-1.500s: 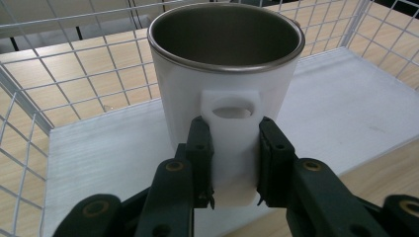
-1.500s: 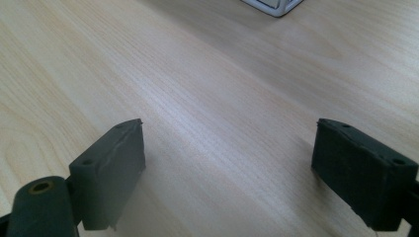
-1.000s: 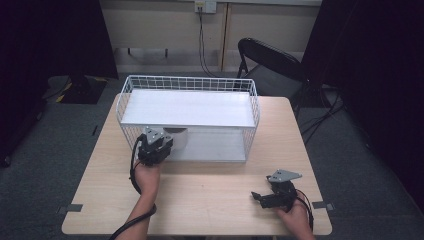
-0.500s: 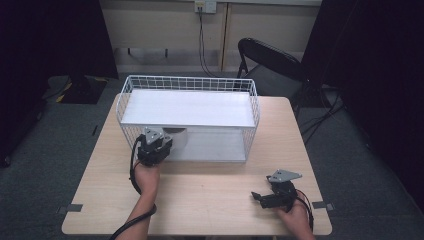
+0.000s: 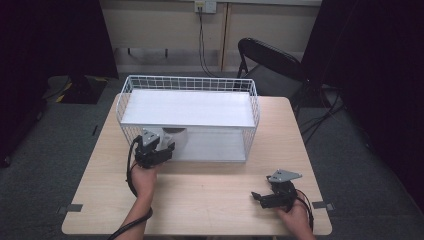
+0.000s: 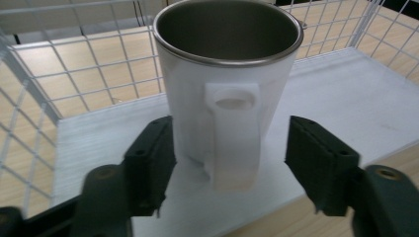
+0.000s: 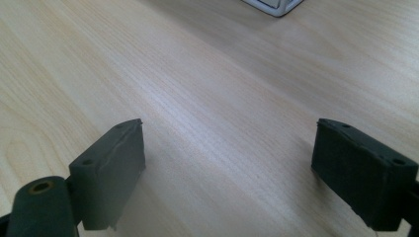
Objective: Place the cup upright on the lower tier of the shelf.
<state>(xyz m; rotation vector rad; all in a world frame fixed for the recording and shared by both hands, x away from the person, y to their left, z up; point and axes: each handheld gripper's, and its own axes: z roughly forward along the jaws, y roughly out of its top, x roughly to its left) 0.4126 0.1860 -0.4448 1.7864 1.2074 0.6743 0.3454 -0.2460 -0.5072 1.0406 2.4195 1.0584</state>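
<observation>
Pale wood table [image 5: 200, 200], its near edge cut off at the bottom of the high view. On it, white wire basket [image 5: 189, 85] with a flat white shelf across the top and a white floor board below; shelf hiding most of the interior from above. White mug [image 6: 230, 89] upright on that floor board near the basket's left end, long axis vertical, steel-lined mouth up, handle facing the left gripper's camera; from above, a mere sliver [image 5: 176, 136] under the shelf edge. Left gripper [image 6: 230, 168] at the basket's open front, jaws just been opening, mug between them, right pad clear of it, left pad close against the wall, contact hard to judge. Right gripper [image 7: 230, 168] low over bare wood near the table's right front corner [image 5: 264, 197], jaws wide, holding nothing.
</observation>
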